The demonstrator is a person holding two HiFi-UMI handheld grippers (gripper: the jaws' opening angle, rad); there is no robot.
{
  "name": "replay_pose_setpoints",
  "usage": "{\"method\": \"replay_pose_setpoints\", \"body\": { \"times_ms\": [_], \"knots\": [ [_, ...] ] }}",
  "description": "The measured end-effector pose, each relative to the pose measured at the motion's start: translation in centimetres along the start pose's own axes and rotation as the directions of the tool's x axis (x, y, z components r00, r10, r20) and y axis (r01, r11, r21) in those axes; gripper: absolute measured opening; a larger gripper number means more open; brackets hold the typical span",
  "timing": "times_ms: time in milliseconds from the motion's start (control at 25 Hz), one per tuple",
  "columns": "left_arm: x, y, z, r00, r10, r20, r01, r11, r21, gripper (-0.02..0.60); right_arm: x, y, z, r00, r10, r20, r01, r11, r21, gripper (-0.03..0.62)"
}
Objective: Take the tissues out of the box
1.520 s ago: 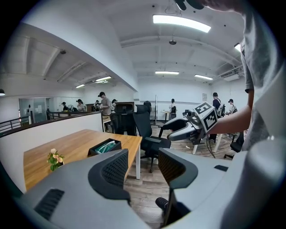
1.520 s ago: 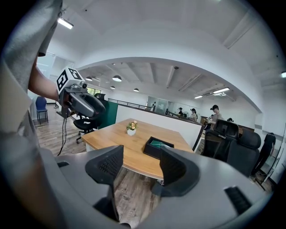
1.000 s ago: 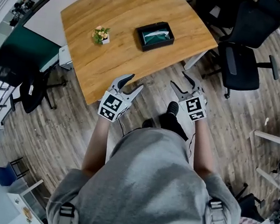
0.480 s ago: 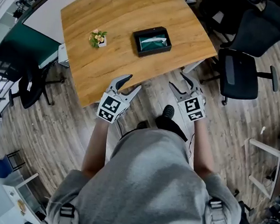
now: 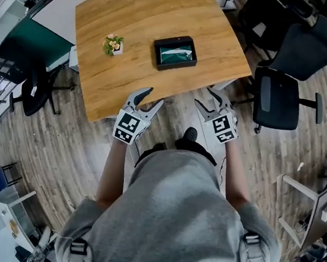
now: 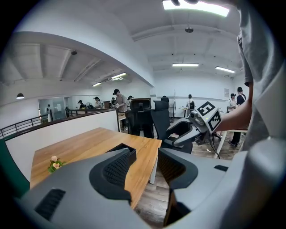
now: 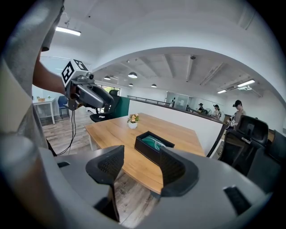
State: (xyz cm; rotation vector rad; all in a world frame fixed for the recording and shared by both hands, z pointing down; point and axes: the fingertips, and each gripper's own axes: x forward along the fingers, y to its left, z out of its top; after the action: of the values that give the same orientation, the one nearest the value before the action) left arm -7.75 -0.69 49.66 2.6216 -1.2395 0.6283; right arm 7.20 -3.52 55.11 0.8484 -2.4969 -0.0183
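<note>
A black open-topped tissue box (image 5: 175, 52) with green-and-white tissues inside sits near the middle of the wooden table (image 5: 99, 79). From the right gripper view the box (image 7: 154, 146) shows beyond the jaws; in the left gripper view its corner (image 6: 129, 151) peeks behind the left jaw. Both grippers hang short of the table's near edge. My left gripper (image 5: 150, 99) is open with nothing between its fingers. My right gripper (image 5: 210, 100) is open too, and empty.
A small potted flower (image 5: 113, 44) stands on the table left of the box. Black office chairs (image 5: 279, 94) crowd the right side, another chair (image 5: 30, 94) stands at the left. A green partition (image 5: 38, 48) borders the table's left end.
The table and box have shifted slightly nearer and up in the head view as the person steps forward. Both grippers stay open and keep their spacing.
</note>
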Motion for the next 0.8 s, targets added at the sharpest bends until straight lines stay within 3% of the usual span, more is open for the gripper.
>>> {"method": "replay_pose_setpoints", "body": {
  "times_ms": [360, 800],
  "knots": [
    [2.5, 0.3, 1.1, 0.996, 0.088, 0.024, -0.087, 0.996, -0.031, 0.215, 0.9, -3.1, -0.9, 0.998, 0.069, 0.007, -0.069, 0.996, -0.054, 0.255],
    [5.3, 1.1, 1.3, 0.996, 0.088, 0.01, -0.088, 0.996, -0.012, 0.215, 2.2, -5.2, -2.5, 0.996, 0.087, -0.018, -0.088, 0.995, -0.049, 0.25]
  ]
}}
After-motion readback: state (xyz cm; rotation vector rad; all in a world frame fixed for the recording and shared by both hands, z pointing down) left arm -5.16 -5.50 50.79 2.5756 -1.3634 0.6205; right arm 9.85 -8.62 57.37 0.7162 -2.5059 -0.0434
